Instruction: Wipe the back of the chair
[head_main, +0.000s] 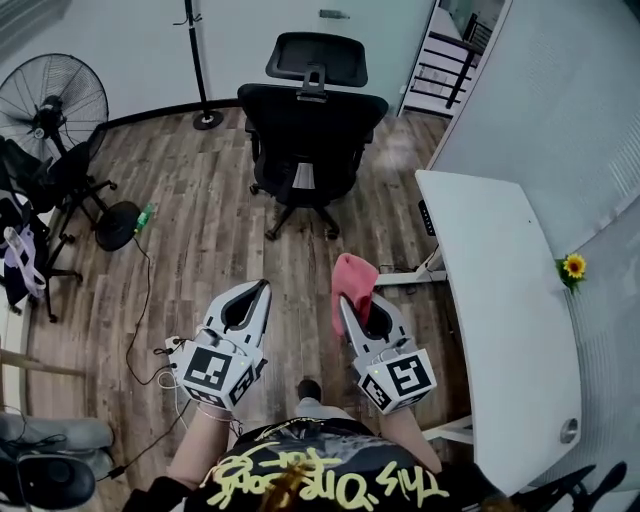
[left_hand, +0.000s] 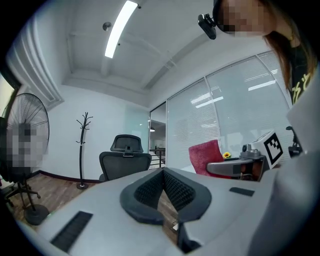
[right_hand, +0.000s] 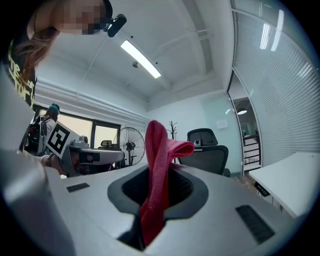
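The right gripper (head_main: 350, 305) has its jaws closed on a red cloth (head_main: 352, 280), which sticks up out of them. The left gripper (head_main: 258, 292), beside it, is closed too and holds nothing. The chair (head_main: 310, 125) stands ahead of both grippers, well apart.

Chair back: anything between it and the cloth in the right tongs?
Nothing visible. Only bare wood floor lies between the red cloth, clamped in the right tongs, and the chair back. The white desk stands off to the right, clear of that path.

Chair (head_main: 312, 130), fan (head_main: 52, 105) on wood floor (head_main: 205, 210)
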